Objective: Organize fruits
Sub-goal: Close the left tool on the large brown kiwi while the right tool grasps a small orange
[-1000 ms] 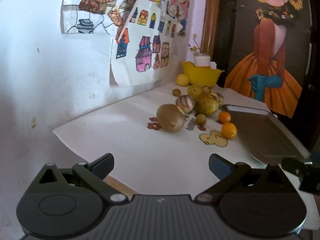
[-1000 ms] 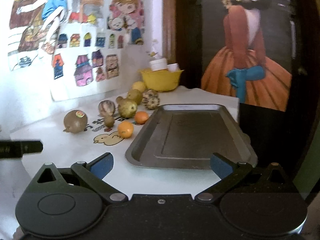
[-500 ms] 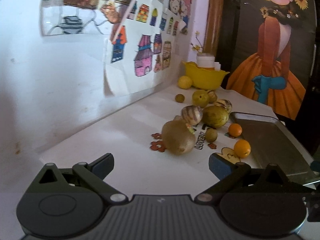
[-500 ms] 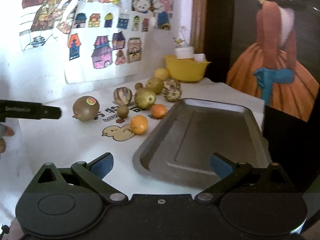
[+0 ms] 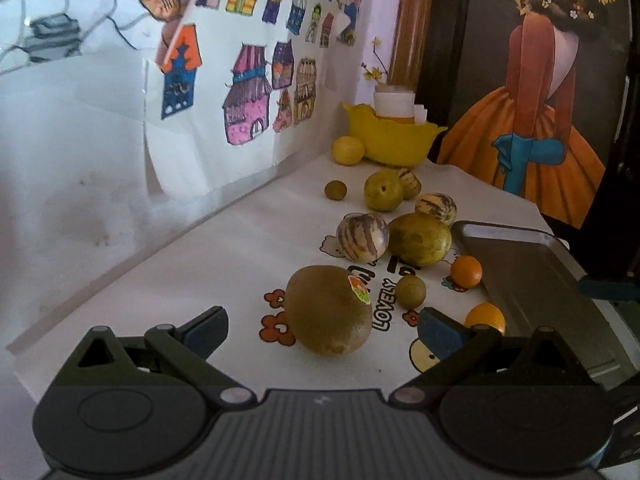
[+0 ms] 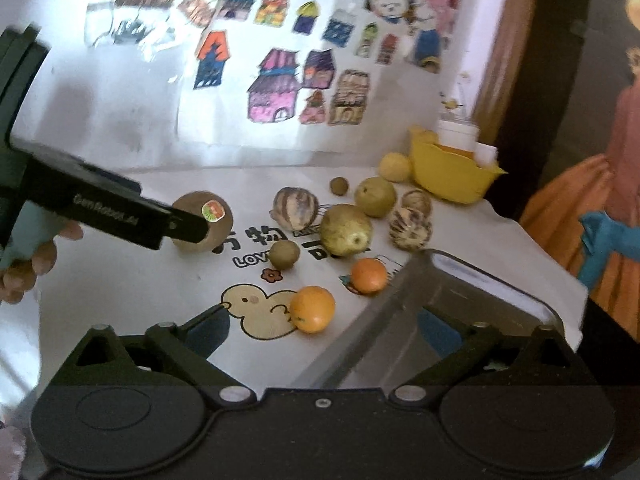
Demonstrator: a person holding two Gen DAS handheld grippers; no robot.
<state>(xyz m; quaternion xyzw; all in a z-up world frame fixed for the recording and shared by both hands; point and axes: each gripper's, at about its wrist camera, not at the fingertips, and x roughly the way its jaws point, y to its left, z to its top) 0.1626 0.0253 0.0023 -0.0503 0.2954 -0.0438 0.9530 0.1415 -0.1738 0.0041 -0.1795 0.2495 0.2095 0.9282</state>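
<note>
A brown kiwi [image 5: 329, 309] with a sticker lies on the white printed cloth [image 5: 224, 264], right between the fingers of my open left gripper [image 5: 322, 330]; it also shows in the right wrist view [image 6: 204, 220]. Beyond it lie a striped melon [image 5: 362, 236], a green pear [image 5: 419, 239], several small green fruits and two oranges [image 5: 466, 271]. My right gripper [image 6: 322, 330] is open and empty, above an orange [image 6: 312, 309] and the corner of the grey metal tray [image 6: 472, 292].
A yellow bowl [image 5: 394, 140] with white cups and a lemon [image 5: 348, 151] stand at the back by the wall. Paper drawings hang on the wall at left. The tray [image 5: 532, 272] lies along the table's right side. The left gripper's finger [image 6: 120, 216] crosses the right wrist view.
My left gripper has moved forward to the kiwi, which now sits between its fingers. My right gripper has swung left and forward, over the tray's corner towards the oranges.
</note>
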